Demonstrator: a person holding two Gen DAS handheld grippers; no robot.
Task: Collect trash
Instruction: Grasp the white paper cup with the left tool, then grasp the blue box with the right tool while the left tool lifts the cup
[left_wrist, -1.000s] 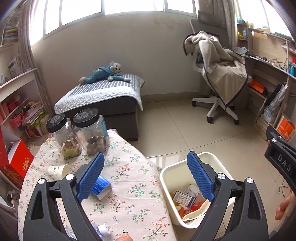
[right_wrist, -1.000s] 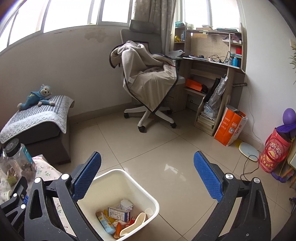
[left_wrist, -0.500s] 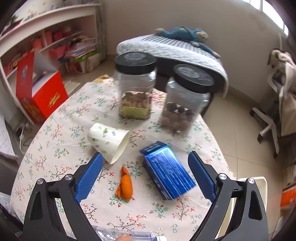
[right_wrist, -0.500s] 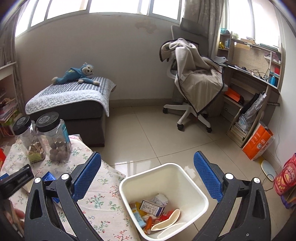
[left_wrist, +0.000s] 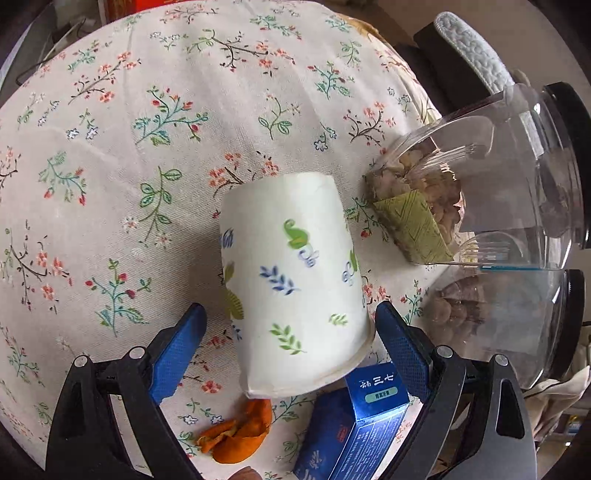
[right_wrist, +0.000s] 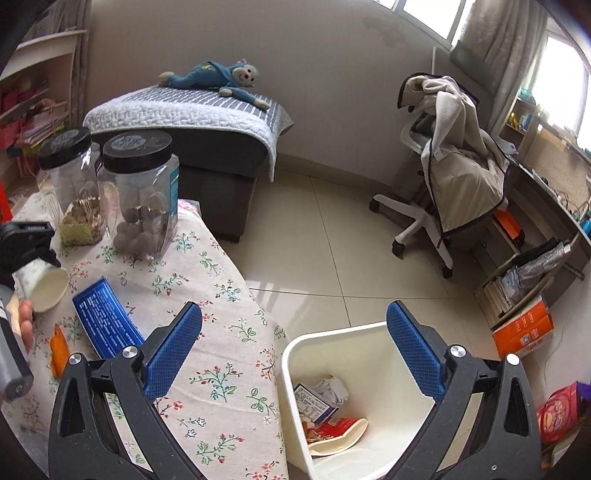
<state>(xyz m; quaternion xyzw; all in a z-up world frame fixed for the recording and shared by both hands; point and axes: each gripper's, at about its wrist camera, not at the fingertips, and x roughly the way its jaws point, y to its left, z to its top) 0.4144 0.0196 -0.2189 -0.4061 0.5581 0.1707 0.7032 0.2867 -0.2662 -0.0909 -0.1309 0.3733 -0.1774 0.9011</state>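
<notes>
A white paper cup (left_wrist: 291, 280) with leaf prints lies on its side on the floral tablecloth (left_wrist: 110, 147). My left gripper (left_wrist: 290, 339) is open, its blue fingers on either side of the cup's rim end, apart from it. Orange peel (left_wrist: 240, 435) and a blue box (left_wrist: 354, 424) lie just below the cup. My right gripper (right_wrist: 295, 347) is open and empty, above the table edge and the white trash bin (right_wrist: 295, 354), which holds wrappers. In the right wrist view the cup (right_wrist: 44, 284), blue box (right_wrist: 105, 317) and peel (right_wrist: 59, 350) show at left.
Two clear jars with black lids (right_wrist: 144, 195) (right_wrist: 72, 184) stand at the table's far side, close to the cup (left_wrist: 480, 184). A bed with a blue plush monkey (right_wrist: 218, 77), an office chair (right_wrist: 450, 166) and a desk stand across the tiled floor.
My left gripper swung from the bin to the table and dropped close over the paper cup, now between its fingers. My right gripper turned left, bringing table and bin into view.
</notes>
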